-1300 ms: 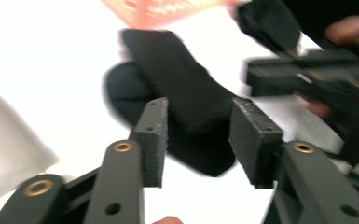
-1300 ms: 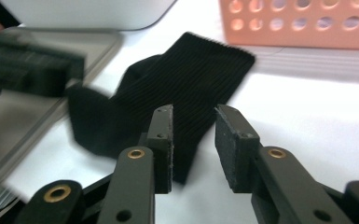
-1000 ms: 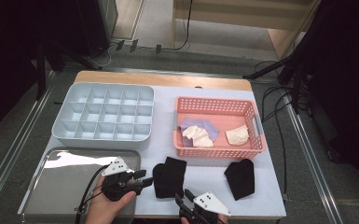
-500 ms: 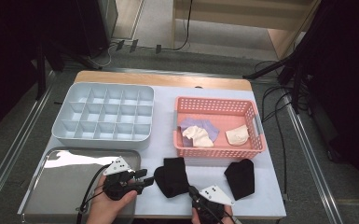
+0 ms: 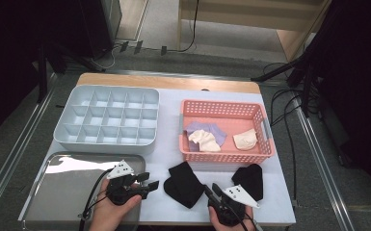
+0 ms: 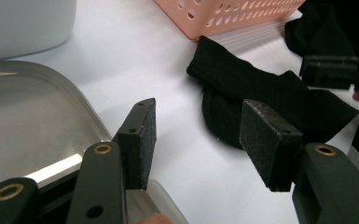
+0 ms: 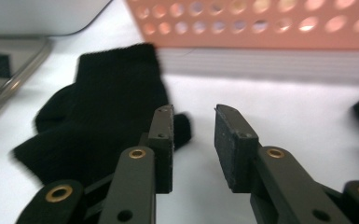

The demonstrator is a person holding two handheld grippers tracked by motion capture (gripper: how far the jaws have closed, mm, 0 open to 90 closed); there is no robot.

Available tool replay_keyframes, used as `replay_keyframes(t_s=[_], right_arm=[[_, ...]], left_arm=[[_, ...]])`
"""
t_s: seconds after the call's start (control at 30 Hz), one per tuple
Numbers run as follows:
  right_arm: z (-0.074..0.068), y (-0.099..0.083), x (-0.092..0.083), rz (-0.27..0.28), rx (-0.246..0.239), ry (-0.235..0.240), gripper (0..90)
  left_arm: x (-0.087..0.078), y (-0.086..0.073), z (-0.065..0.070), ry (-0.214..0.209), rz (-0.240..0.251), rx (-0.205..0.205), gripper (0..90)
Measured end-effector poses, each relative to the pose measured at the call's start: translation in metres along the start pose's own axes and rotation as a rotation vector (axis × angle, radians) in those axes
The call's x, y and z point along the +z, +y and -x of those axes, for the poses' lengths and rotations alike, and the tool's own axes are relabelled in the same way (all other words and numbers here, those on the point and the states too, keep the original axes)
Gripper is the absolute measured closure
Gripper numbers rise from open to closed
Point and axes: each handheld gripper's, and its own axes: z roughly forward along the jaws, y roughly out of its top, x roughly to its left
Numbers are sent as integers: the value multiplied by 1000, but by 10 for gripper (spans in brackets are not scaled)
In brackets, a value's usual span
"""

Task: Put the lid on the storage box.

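Observation:
A black sock (image 5: 183, 184) lies crumpled on the white table near the front edge. My left gripper (image 5: 149, 181) sits just left of it, over the metal tray's right rim. In the left gripper view, the left gripper (image 6: 200, 112) points at the sock (image 6: 261, 98); its jaws have just been opening and hold nothing. My right gripper (image 5: 210, 188) is at the sock's right edge. In the right gripper view, the right gripper (image 7: 193, 112) has the sock (image 7: 102, 112) beside its left jaw; its jaws have just been opening, with a narrow gap and nothing between them.
A second black sock (image 5: 249, 177) lies at the front right. Behind stands a pink basket (image 5: 265, 130) holding a purple and two cream socks. A grey compartment box (image 5: 108, 120) is at the back left, and a metal tray (image 5: 67, 192) at the front left.
My right gripper has slid to the right along the front edge, from under the sock to its right side. The sock has shifted a little. The left hand has stayed put.

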Motion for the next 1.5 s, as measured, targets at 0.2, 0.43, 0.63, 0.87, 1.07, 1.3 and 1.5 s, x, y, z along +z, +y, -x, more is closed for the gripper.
replay_keyframes(t_s=[0.2, 0.43, 0.63, 0.87, 1.07, 1.3, 1.5], right_arm=[[-18, -5, -3, 22, 26, -3, 526], [-22, -9, 12, -18, 1, -14, 537], [-22, 0, 22, -64, 15, 66, 771], [-23, 12, 33, -87, -45, 112, 803], [-18, 20, 37, -36, -50, 78, 642], [-38, 28, 21, 64, -49, 175, 637], [-60, 17, 39, -25, -119, 221, 600]], left_arm=[[12, 4, 4, -7, -31, -4, 463], [27, 5, 12, 13, -82, 14, 495], [40, 10, 21, 55, -130, 76, 598], [38, 8, 19, -23, -190, 83, 843], [29, 4, 16, -46, -183, 78, 831], [26, 5, 10, -46, -149, 36, 683], [31, 3, 14, -49, -188, 56, 847]])
